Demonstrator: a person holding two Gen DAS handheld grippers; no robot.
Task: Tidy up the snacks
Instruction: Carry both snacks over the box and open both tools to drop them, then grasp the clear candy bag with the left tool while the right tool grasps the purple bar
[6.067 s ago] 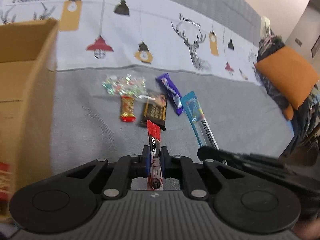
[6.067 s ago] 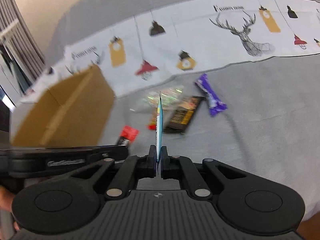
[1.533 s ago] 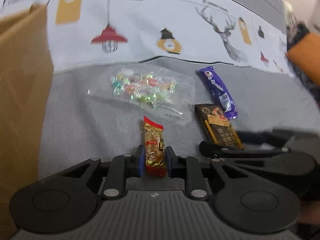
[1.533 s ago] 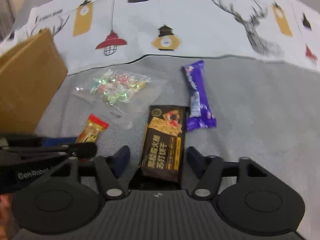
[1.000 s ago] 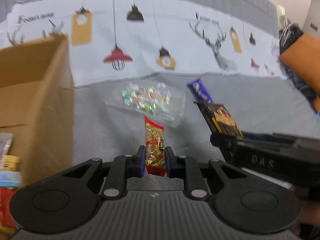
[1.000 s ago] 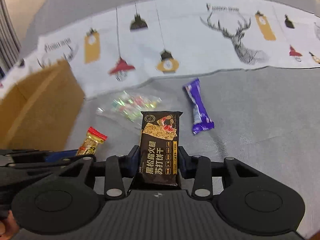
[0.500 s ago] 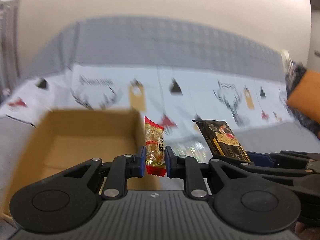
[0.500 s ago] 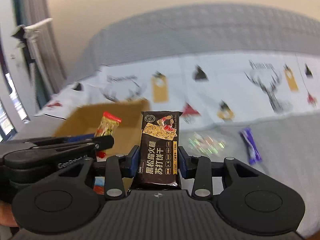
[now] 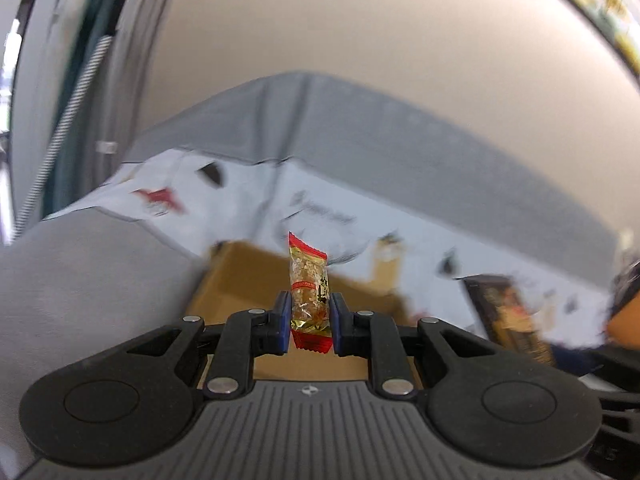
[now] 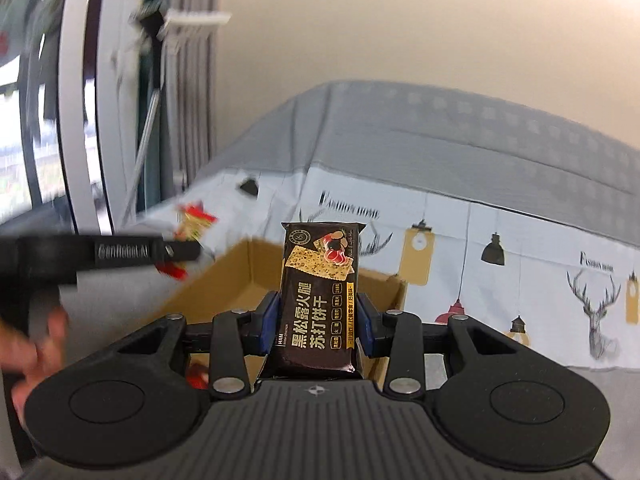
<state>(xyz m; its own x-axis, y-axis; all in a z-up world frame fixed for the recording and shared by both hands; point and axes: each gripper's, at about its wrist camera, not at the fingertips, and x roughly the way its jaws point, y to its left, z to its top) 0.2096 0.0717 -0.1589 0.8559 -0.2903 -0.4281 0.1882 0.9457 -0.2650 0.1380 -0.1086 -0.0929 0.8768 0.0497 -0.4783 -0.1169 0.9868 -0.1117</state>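
Observation:
My left gripper (image 9: pixel 309 317) is shut on a small gold-and-red snack packet (image 9: pixel 309 288) and holds it upright in the air above the open cardboard box (image 9: pixel 240 280). My right gripper (image 10: pixel 316 320) is shut on a black cracker packet (image 10: pixel 318 292) with gold print, held upright over the same box (image 10: pixel 224 280). In the right wrist view the left gripper (image 10: pixel 176 250) with its red packet (image 10: pixel 192 224) hovers at the box's left side. The black packet shows blurred at the right of the left wrist view (image 9: pixel 508 316).
The box sits on a grey bed (image 9: pixel 80 272) with a white printed cover (image 10: pixel 520 248). A grey headboard (image 10: pixel 440 136) and beige wall are behind. A window frame and curtain (image 10: pixel 80 120) stand at the left. Some red snack wrappers (image 10: pixel 198 374) lie inside the box.
Both grippers have lifted their packets off the bed and swung left and up over the cardboard box. The views now tilt towards the wall.

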